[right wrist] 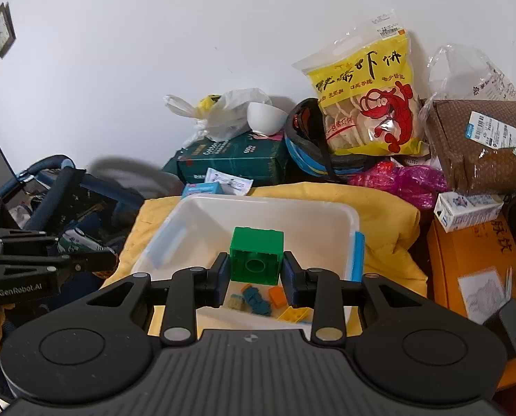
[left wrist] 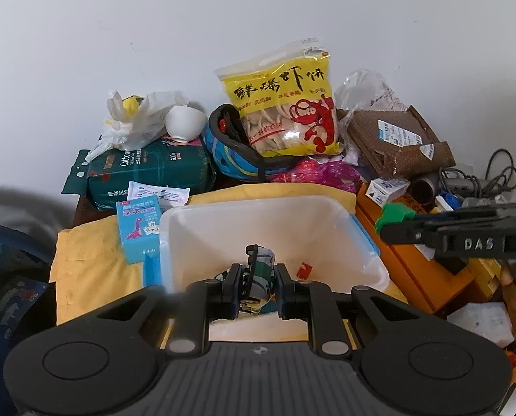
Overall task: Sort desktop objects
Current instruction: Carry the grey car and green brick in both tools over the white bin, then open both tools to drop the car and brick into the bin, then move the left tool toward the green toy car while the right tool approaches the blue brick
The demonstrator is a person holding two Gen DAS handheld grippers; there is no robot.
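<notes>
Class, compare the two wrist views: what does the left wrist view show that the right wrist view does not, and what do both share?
Only the left wrist view: the left gripper shut on a small green-and-white packet, and a dinosaur card box seen whole.

Only the right wrist view: small toy bricks in the bin, and a wall clock.

Both: the white bin, the yellow prawn-cracker bag, and the green block in the right gripper.

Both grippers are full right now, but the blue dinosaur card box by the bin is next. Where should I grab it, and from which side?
Grip the blue dinosaur card box across its two long narrow edges, coming down from above. It lies flat on the yellow cloth, printed face up, so only those thin sides offer opposing faces. Its right edge sits close against the white bin, so that finger has little room; I'd nudge it left first.
</notes>
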